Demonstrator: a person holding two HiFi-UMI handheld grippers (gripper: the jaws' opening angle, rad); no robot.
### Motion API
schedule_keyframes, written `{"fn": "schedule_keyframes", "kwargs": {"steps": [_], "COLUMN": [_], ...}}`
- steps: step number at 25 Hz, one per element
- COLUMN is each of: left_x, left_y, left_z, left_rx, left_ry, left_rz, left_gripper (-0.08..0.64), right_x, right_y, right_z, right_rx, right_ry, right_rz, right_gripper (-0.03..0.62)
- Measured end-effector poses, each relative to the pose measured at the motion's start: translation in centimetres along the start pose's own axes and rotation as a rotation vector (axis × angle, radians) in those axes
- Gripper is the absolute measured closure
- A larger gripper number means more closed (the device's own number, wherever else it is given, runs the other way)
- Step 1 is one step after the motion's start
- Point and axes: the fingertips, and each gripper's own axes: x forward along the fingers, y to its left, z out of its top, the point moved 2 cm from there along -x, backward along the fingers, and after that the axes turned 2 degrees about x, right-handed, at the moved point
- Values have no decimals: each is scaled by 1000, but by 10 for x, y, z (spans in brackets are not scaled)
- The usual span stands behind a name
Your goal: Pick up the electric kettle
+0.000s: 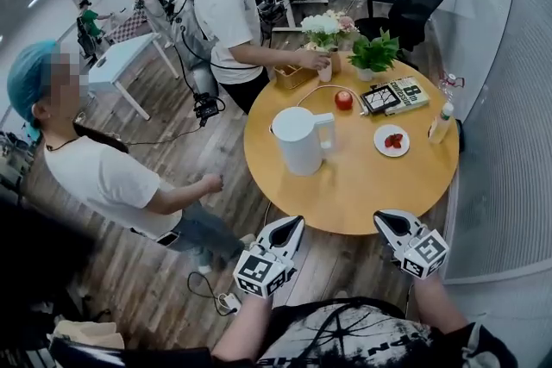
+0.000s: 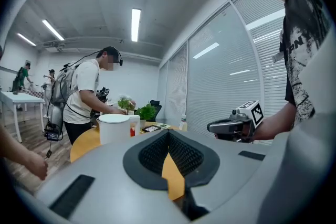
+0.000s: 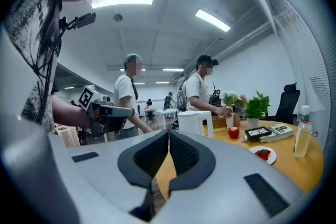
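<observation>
The white electric kettle (image 1: 301, 138) stands upright on the left half of the round wooden table (image 1: 362, 194), with its handle to the right. It also shows in the left gripper view (image 2: 114, 128) and the right gripper view (image 3: 193, 122). Both grippers hover side by side just off the table's near edge, pointing at it. My left gripper (image 1: 293, 224) (image 2: 168, 134) is shut and empty, well short of the kettle. My right gripper (image 1: 385, 220) (image 3: 168, 132) is also shut and holds nothing.
On the table are a red apple (image 1: 344, 100), a plate of strawberries (image 1: 392, 140), a book (image 1: 405, 95), a bottle (image 1: 441, 123), a potted plant (image 1: 373, 54) and flowers (image 1: 323, 30). One person (image 1: 228, 13) stands at the far edge, another (image 1: 103, 177) at the left.
</observation>
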Motion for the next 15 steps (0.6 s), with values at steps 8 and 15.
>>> {"fn": "schedule_keyframes", "kwargs": {"steps": [8,15], "left_x": [25,35], "left_y": [10,33], "left_z": [3,3], "left_rx": [23,16], "left_ry": [18,19], "left_rz": [12,10], "left_gripper": [560,560], "right_x": [9,28], "right_y": [-28,-33], "right_z": [0,2], "right_rx": [8,1], "right_ry": [-26,-16], "right_rz": [8,11], "right_gripper": [571,571]}}
